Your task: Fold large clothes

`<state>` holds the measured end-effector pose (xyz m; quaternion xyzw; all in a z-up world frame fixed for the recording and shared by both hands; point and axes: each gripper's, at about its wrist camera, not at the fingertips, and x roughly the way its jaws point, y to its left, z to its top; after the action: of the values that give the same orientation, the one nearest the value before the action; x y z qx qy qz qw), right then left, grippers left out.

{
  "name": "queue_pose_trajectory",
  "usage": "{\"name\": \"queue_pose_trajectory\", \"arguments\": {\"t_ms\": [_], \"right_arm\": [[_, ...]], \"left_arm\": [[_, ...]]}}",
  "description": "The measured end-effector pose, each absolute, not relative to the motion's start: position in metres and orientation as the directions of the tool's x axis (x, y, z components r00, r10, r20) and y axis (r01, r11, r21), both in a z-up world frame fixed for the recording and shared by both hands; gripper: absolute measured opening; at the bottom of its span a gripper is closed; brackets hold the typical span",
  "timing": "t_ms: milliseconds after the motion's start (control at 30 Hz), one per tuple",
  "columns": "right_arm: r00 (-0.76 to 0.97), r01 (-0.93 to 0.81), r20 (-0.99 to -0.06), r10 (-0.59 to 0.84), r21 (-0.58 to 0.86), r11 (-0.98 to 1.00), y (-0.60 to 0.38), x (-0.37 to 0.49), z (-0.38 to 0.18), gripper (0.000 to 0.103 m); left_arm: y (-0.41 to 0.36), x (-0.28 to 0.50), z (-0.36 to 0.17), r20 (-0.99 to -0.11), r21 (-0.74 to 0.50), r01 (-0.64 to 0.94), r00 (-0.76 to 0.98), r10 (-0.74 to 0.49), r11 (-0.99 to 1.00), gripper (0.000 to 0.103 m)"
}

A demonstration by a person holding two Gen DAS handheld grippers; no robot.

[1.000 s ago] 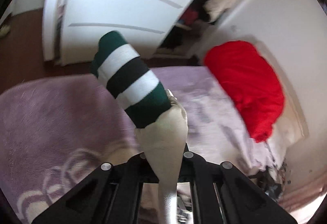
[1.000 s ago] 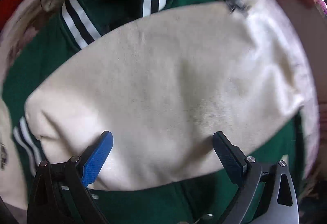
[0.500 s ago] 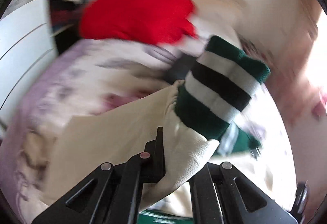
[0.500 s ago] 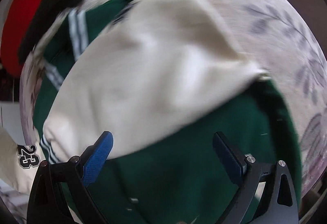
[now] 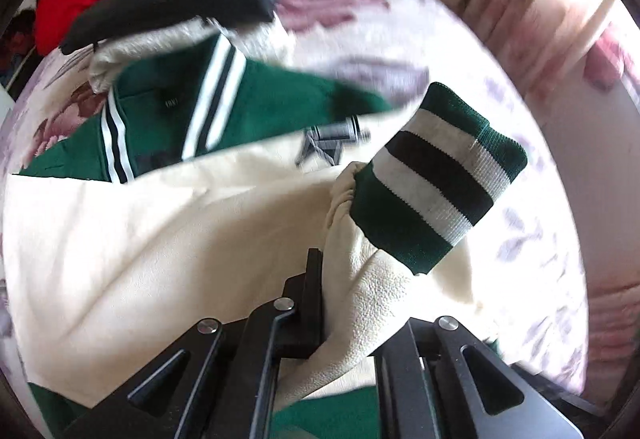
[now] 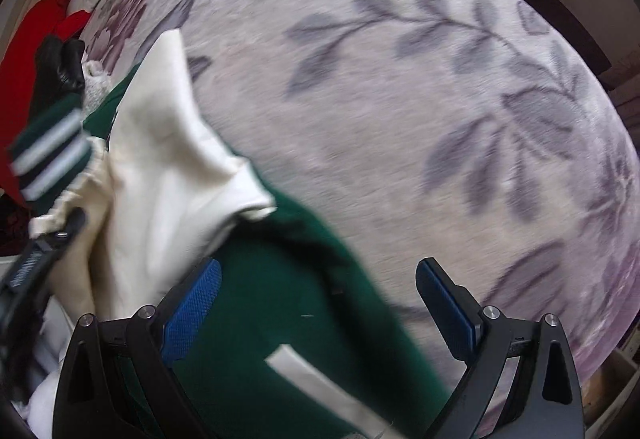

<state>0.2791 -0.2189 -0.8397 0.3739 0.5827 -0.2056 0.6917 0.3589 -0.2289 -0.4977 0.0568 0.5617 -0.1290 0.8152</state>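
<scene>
Cream sleeve (image 5: 360, 303) now swung over jacket body (image 5: 280, 107), cuff (image 5: 436, 179) up-right, clamped in left hand-held gripper (image 5: 348, 319); right hand-held gripper (image 6: 320, 303) agape.

left gripper (image 5: 352, 303) fingers clamped together; right gripper (image 6: 318, 303) fingers spread wide.

A green varsity jacket (image 5: 280, 107) lies spread on the bed, its collar trimmed in white and black stripes and a dark label showing inside the neck. One cream sleeve (image 5: 160, 239) is folded across the green body, covering most of the chest and part of a dark emblem. The second cream sleeve (image 5: 360, 299) is lifted off the cloth, its ribbed cuff (image 5: 436, 179) banded green, white and black, standing tilted in the air
</scene>
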Motion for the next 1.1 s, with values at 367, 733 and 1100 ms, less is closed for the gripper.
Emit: {"name": "queue_pose_trajectory", "arguments": {"t_ms": [367, 733, 1100], "right_arm": [[0.371, 0.635, -0.877, 0.305, 0.479, 0.606, -0.267, 0.302, -0.789, 0.099], [0.171, 0.407, -0.879, 0.445, 0.475, 0.781, -0.176, 0.461, -0.829, 0.098], [0.17, 0.423, -0.952, 0.254, 0.304, 0.854, -0.18, 0.459, -0.817, 0.003]], "left_arm": [[-0.147, 0.325, -0.474, -0.933, -0.014, 0.119, 0.355, -0.056, 0.993, 0.093], [0.012, 0.287, -0.468, -0.924, 0.154, -0.187, 0.321, 0.208, 0.97, 0.093], [0.087, 0.318, -0.504, -0.915, 0.226, -0.276, 0.268, 0.3, 0.934, 0.093]]}}
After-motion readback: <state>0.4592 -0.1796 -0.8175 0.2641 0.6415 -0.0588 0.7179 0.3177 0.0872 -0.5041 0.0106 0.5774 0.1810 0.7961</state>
